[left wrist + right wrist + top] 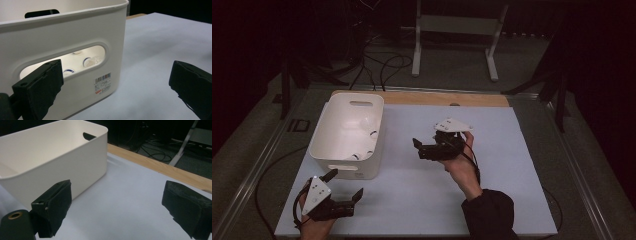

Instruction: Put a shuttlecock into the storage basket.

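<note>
High view: small items lie in my white bin (343,165) at 10 o'clock; both grippers, left (343,190) and right (418,148), gape wide and carry nothing, so I judge the loading done

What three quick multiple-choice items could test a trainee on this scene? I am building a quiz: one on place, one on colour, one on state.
1. Where is the bin on the mat?
A. its left part
B. its right edge
C. off it

2. What colour is the bin?
A. black
B. white
C. red

3. How does the right gripper stand?
A. shut on the bin
B. shut, empty
C. open, empty

Answers:
1 A, the high view shows it left of both hands' midline.
2 B, white walls in every view.
3 C, jaws apart over bare mat.
</note>
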Demonstrator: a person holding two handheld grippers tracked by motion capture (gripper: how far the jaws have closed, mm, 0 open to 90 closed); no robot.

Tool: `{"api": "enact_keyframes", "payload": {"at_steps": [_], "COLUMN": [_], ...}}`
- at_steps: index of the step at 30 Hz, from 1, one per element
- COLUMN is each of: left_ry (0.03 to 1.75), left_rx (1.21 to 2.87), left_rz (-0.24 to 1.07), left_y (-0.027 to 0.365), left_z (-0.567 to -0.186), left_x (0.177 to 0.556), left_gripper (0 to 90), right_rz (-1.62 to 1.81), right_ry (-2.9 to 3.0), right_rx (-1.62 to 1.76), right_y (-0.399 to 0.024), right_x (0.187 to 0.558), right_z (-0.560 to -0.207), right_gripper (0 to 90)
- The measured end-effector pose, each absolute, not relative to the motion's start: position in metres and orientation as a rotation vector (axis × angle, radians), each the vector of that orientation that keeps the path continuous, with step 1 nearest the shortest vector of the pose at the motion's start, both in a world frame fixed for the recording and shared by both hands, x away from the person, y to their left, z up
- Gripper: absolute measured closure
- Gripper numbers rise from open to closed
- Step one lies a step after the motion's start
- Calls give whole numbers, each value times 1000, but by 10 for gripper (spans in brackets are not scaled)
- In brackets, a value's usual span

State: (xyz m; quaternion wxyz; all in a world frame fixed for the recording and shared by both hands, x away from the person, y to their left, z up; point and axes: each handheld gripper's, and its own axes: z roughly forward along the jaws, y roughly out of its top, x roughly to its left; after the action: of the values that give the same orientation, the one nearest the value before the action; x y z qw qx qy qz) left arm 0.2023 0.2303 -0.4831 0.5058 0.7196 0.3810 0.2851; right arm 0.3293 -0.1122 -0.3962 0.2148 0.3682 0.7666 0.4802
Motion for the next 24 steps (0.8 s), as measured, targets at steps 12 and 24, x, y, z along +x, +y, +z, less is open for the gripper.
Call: {"api": "enact_keyframes", "payload": {"at_steps": [12,24], "left_ry": [939,960], "left_rx": [1714,1694], "left_rz": [681,675], "left_y": [234,237], "left_z": [-482,-481], "left_x": [203,204], "left_gripper": [3,3], "right_rz": [1323,1308], "right_ry": [2104,2071], "right_rx": [1069,1093], "right_y": [-145,-169], "right_x": [306,287], "right_z": [-413,-424], "right_gripper": [90,84]}}
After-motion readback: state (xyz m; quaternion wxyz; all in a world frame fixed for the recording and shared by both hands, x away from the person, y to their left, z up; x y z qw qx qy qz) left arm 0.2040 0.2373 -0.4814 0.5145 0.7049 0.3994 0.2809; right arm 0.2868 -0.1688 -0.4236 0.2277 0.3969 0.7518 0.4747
